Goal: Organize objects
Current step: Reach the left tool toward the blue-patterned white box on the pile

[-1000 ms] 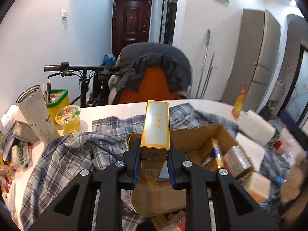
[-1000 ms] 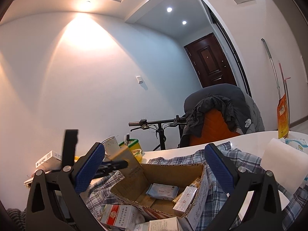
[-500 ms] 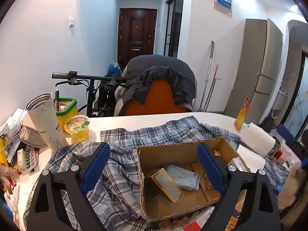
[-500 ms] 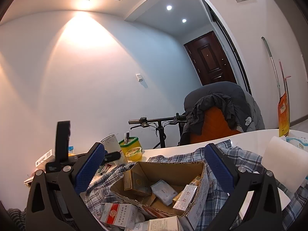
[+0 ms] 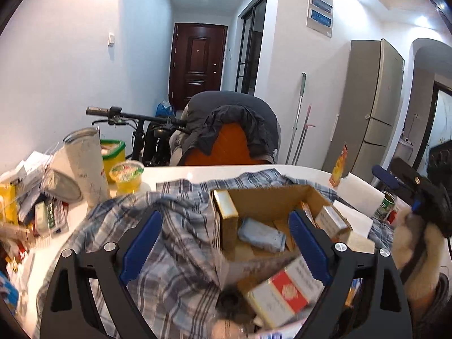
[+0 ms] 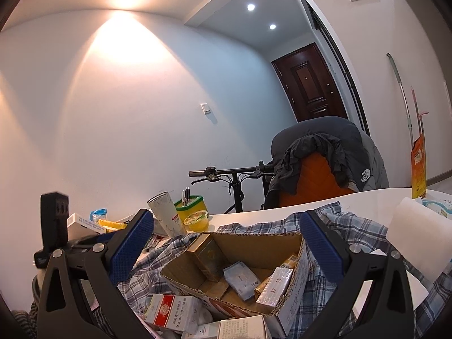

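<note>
Both the left gripper [image 5: 226, 243] and right gripper [image 6: 226, 245] gaped wide and empty, the gold box [image 5: 226, 220] leaning at the cardboard box's [image 5: 268, 195] nine-o'clock wall, where a careless nudge might topple it.

one cardboard box [image 6: 285, 305], one plaid shirt [image 5: 175, 257], one chair [image 6: 319, 180], two tools

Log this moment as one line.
left gripper: open, empty | right gripper: open, empty | gold box: in cardboard box
</note>
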`<action>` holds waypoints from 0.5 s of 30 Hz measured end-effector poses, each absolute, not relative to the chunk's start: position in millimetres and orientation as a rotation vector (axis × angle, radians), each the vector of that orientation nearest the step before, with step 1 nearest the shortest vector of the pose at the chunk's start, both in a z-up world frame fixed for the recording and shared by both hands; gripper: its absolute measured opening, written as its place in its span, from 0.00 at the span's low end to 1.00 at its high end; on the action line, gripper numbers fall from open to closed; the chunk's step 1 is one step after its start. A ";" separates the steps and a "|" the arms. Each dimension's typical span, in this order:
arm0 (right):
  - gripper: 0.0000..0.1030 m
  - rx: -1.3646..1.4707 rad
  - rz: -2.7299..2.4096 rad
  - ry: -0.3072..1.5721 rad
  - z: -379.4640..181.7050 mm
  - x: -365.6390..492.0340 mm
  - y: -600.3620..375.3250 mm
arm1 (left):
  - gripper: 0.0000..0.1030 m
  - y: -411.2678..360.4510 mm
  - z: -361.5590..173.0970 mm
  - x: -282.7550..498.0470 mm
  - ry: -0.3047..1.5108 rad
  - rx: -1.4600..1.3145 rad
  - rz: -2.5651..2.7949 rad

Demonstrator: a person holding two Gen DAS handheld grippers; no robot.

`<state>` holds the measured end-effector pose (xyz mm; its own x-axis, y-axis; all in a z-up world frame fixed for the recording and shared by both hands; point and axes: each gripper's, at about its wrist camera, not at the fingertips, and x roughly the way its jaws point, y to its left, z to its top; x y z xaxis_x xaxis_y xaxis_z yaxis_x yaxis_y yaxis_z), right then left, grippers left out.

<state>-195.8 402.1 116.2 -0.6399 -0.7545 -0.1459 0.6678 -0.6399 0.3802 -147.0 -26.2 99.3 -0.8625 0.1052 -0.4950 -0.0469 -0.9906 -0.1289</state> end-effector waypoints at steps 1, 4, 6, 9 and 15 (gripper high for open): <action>1.00 0.373 -2.263 -0.370 115.9 -195.3 401.5 | 0.90 -27.4 96.1 -141.9 -0.183 -0.793 2.948; 1.00 0.373 -2.265 -0.359 115.3 -193.4 399.0 | 0.90 -28.1 85.4 -127.7 -0.201 -0.779 2.932; 1.00 0.369 -2.268 -0.349 115.1 -192.1 397.8 | 0.90 -25.2 77.2 -120.1 -0.188 -0.750 2.929; 1.00 0.359 -2.278 -0.333 114.8 -189.8 396.2 | 0.90 -22.9 60.1 -112.7 -0.184 -0.672 2.929; 1.00 0.348 -2.286 -0.321 115.4 -187.6 394.3 | 0.90 -31.6 39.4 -122.7 -0.301 -0.804 2.845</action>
<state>-187.6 394.3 115.4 -0.6542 -0.7417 -0.1479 0.6723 -0.6598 0.3357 -122.7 -31.6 39.4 -0.8405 0.2159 -0.4970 -0.1071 -0.9653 -0.2384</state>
